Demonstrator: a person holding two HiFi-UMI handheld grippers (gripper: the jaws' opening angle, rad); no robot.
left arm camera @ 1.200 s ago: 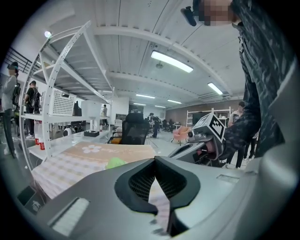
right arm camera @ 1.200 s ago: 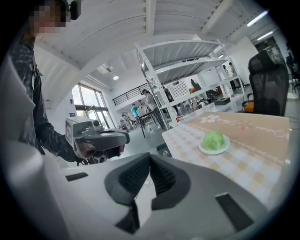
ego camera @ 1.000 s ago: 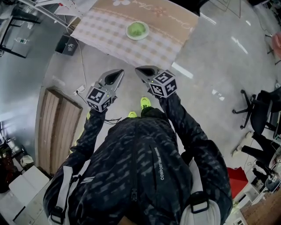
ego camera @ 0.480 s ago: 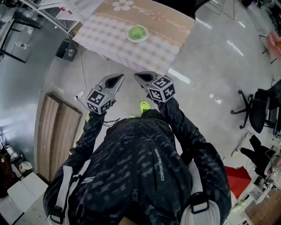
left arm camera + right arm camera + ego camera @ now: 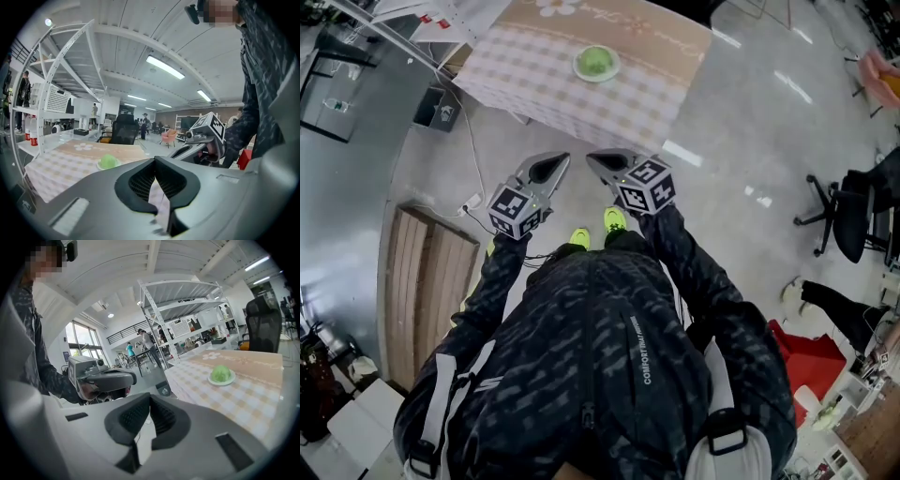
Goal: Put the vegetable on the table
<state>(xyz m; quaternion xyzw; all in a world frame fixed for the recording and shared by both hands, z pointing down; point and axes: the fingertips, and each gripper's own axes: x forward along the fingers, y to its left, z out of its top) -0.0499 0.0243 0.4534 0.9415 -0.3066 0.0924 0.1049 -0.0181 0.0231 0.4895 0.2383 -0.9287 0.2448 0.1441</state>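
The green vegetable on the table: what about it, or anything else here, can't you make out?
Vegetable: too small in all three views to name its kind.
Table: the head view's top edge cuts off its far side; the cloth hides its legs.
Background people: left gripper view, too far and small to tell what they do.

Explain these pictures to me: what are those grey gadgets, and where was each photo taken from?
There is no robot here. A person holds a hand-operated claw in each hand: the left claw and the right claw. One picture comes from a camera on the person's head, looking steeply down. The other two come from cameras riding on the claws themselves. Both claws are shut and hold nothing. Ahead stands a cloth-covered table, and on it a green vegetable lies on a small plate.
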